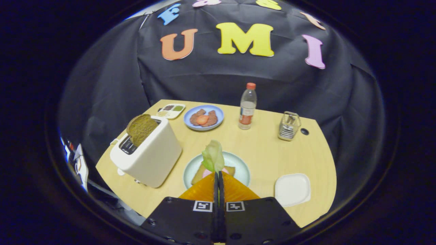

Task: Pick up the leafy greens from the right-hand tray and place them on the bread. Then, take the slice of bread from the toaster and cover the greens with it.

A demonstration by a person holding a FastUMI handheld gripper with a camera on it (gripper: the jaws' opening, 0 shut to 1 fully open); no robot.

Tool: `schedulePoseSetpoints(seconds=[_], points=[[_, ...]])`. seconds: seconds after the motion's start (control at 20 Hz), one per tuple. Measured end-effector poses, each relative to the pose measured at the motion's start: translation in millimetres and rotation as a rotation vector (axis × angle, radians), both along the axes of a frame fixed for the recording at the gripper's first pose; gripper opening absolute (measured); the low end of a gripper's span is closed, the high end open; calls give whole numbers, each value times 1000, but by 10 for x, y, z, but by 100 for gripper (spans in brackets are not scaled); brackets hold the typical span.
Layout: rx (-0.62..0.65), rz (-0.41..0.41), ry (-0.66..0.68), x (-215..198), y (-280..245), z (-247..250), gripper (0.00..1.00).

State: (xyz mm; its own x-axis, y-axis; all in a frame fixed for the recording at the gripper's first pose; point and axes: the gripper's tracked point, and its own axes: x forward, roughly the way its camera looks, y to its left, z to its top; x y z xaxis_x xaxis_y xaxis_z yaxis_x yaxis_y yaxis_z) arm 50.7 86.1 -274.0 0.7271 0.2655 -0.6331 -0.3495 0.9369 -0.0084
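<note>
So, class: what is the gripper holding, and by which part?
The gripper is shut on the leafy greens, pinching the lower end, above the bread on the plate.

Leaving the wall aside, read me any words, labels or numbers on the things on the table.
Bottle label: too blurred to read.
Toaster top markings: too small to read.
Gripper, shut on the leafy greens: two square code markers, no words.

Pale greens (213,157) upright over plated bread (198,174)
</note>
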Motion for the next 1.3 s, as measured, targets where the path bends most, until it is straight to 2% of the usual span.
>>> schedulePoseSetpoints(seconds=[0.15, 0.3, 0.6, 0.75, 1.0, 1.05, 1.1, 1.15, 1.3], points=[[-1, 36, 50, -20, 386, -120, 0], [-9, 33, 85, 177, 545, -301, 0], [-106, -93, 187, 754, 197, -935, 0], [-128, -145, 187, 1029, 7, -1092, 0], [-129, -161, 220, 1036, -95, -1222, 1], [-128, -161, 214, 1022, -113, -1199, 4], [-128, -160, 204, 1009, -118, -1183, 11], [-131, -160, 192, 997, -127, -1148, 11], [-146, -166, 141, 901, -183, -935, 48]])
